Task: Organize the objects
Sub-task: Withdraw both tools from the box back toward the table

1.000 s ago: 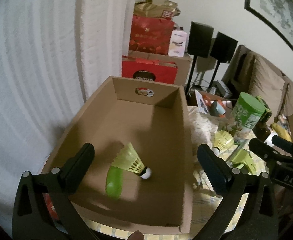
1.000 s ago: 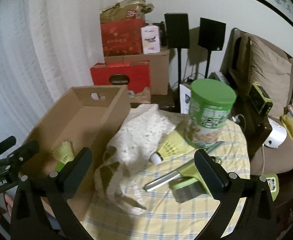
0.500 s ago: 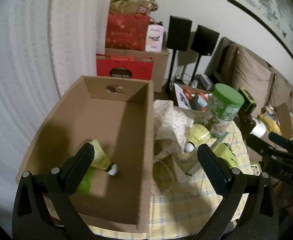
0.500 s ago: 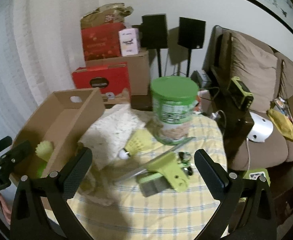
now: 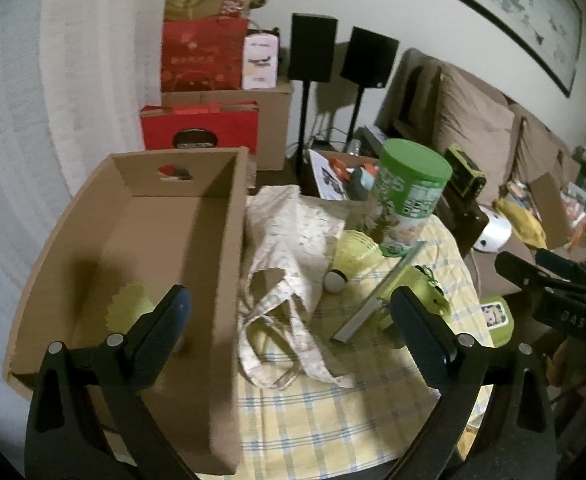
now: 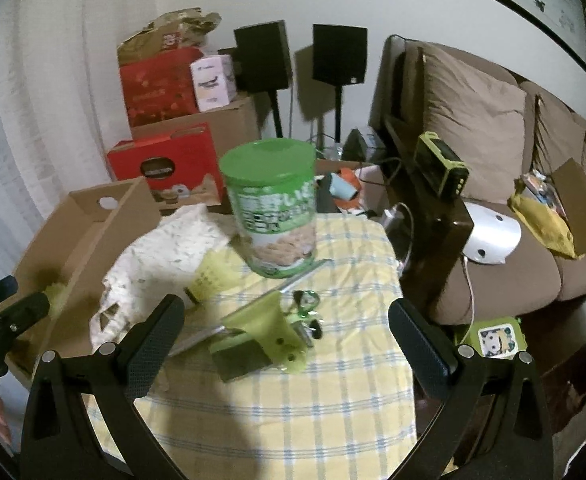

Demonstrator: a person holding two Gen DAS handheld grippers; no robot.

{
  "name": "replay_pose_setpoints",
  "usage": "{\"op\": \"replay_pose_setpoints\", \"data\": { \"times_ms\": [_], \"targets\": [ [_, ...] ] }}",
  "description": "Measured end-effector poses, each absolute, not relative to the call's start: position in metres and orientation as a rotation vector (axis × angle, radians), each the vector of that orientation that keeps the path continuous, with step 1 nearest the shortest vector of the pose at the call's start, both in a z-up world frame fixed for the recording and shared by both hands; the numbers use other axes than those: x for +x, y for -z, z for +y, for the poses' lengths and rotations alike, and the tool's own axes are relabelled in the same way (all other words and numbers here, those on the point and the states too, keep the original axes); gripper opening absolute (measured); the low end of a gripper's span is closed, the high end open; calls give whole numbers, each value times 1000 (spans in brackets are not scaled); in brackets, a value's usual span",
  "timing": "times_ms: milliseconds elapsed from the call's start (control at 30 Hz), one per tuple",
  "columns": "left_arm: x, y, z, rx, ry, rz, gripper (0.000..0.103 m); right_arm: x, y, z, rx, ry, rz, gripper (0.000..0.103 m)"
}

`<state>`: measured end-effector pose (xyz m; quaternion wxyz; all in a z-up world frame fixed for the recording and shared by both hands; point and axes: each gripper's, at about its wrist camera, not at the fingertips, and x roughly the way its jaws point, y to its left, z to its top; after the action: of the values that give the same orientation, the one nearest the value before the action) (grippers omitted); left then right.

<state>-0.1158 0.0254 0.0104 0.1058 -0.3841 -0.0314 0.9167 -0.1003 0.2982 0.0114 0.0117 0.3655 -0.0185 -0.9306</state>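
Shuttlecock [image 5: 127,307] inside unmarked cardboard box [image 5: 217,280]

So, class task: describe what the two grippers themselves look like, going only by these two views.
Both grippers, left and right, are matte black, each with two angular fingers bearing textured pads and silver round bolts. Seen from the side, the right one's body carries pale lettering, too small to read surely. No cables or sleeves show.
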Motion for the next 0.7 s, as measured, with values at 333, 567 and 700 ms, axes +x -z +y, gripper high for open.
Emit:
{"op": "replay_pose_setpoints", "data": {
  "times_ms": [333, 567, 700],
  "targets": [
    [-133, -1, 52, -1164, -2660, 10, 92, -116, 11, 327, 1248, 2873, -143, 91],
    [-156, 9, 64, -1220, -2598, 8, 81, -137, 33, 339, 1363, 2770, -257, 56],
    [-171, 13, 75, -1235, -2585, 29, 76, -150, 43, 341, 1405, 2740, -282, 51]
  ]
}}
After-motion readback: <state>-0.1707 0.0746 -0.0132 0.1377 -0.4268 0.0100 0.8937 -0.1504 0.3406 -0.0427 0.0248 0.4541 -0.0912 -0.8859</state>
